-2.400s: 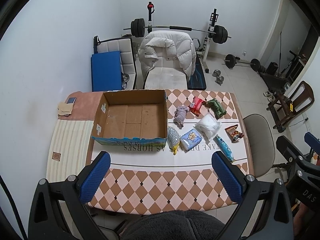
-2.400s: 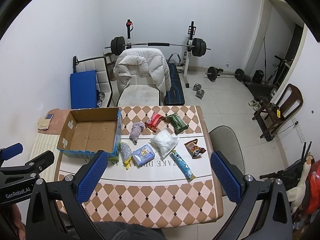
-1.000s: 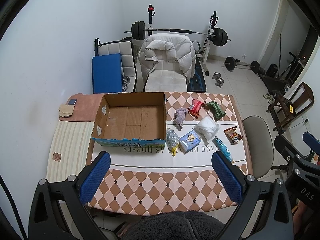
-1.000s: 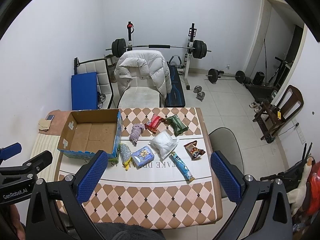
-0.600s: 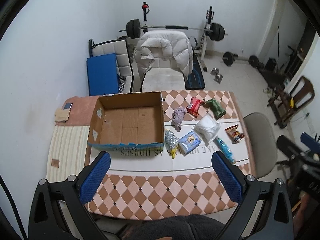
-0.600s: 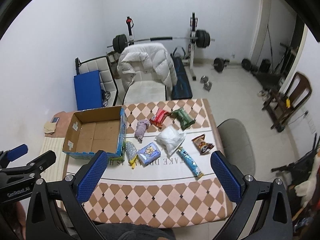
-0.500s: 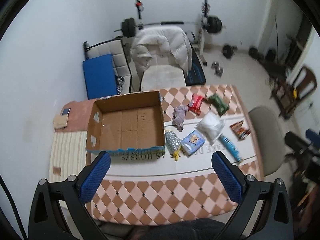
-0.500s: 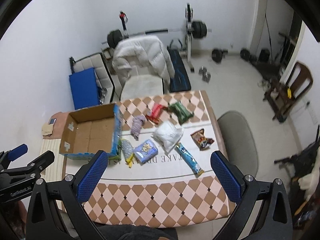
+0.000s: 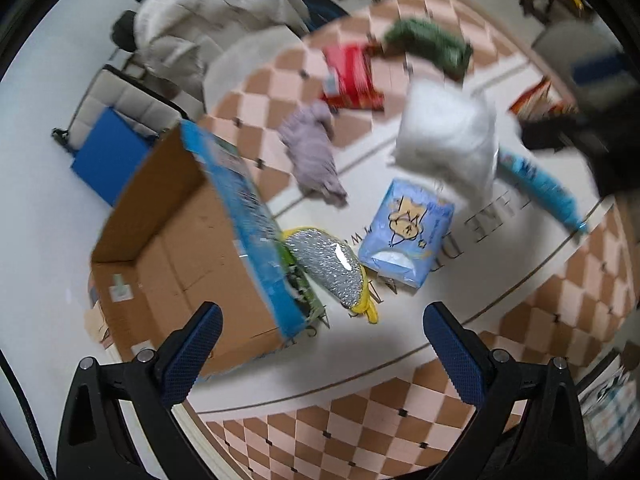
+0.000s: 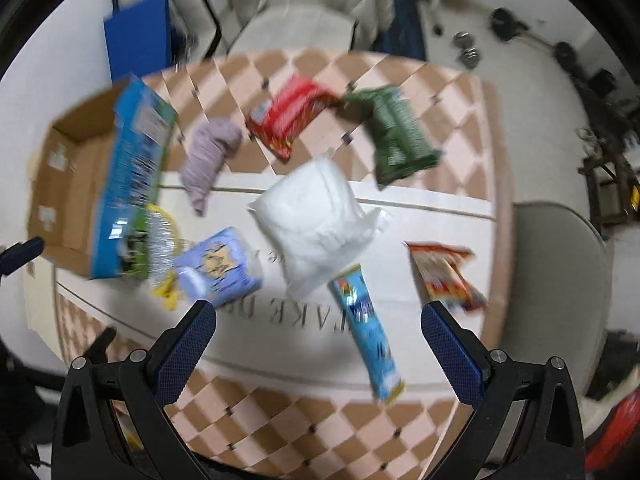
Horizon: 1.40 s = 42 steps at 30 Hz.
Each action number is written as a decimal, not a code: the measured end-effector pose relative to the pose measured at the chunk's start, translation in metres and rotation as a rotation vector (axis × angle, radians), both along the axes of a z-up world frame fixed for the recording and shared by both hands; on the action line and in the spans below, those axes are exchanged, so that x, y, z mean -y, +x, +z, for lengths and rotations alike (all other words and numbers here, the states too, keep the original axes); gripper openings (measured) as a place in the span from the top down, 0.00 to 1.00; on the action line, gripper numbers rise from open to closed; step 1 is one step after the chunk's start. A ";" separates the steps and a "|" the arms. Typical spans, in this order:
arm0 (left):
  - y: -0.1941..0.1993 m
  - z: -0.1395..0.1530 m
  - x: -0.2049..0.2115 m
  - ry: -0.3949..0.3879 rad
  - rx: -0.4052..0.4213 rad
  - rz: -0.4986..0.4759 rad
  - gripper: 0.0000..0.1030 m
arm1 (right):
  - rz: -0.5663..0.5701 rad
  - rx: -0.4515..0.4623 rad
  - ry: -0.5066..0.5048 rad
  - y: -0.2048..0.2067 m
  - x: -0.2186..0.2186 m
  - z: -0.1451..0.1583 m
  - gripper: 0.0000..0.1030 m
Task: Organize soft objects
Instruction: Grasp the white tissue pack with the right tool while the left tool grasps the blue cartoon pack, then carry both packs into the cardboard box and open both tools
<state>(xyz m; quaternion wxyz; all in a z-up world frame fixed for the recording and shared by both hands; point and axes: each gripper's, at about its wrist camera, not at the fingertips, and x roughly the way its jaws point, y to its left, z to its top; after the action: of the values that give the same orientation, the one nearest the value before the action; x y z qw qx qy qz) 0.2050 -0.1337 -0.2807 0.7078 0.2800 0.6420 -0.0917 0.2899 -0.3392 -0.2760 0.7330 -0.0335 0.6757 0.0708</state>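
An open cardboard box [image 9: 172, 236] with a blue printed side stands at the table's left; it also shows in the right wrist view [image 10: 80, 184]. Beside it lie a silver and yellow pouch [image 9: 332, 268], a light blue tissue pack [image 9: 408, 232], a purple cloth [image 9: 312, 152], a white soft bag [image 10: 316, 216], a red packet [image 10: 288, 114], a green packet [image 10: 396, 136], a long blue wrapper [image 10: 368, 328] and an orange snack bag [image 10: 444, 272]. My left gripper [image 9: 320, 344] is open and empty above the box's near corner. My right gripper [image 10: 316, 340] is open and empty above the blue wrapper.
The checkered table [image 10: 320, 412] has its front edge close below both grippers. A chair with a white puffer jacket [image 9: 208, 12] and a blue pad [image 9: 108, 156] stand behind the table. A grey stool [image 10: 560, 264] stands at the right. Weights lie on the floor.
Both grippers have dropped sharply toward the table and tilted; the objects now look much larger and motion-blurred. Nothing on the table has moved. Both grippers stay open.
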 end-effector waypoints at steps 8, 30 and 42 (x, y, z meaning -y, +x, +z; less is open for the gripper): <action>0.012 -0.047 -0.005 0.025 -0.088 0.028 0.00 | 0.177 -0.148 -0.017 0.064 -0.042 -0.111 0.00; 0.062 -0.160 0.057 0.045 -0.444 -0.151 0.01 | -0.057 -0.346 0.013 0.054 0.059 -0.164 0.14; 0.063 -0.145 0.040 -0.066 -0.425 0.049 0.51 | -0.057 -0.343 -0.051 0.023 0.029 -0.177 0.26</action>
<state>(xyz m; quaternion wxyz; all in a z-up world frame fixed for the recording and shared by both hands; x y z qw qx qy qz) 0.2683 -0.1735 -0.4259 0.5673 0.2154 0.7801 -0.1523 0.3124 -0.3680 -0.4531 0.6073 -0.0204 0.7933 0.0377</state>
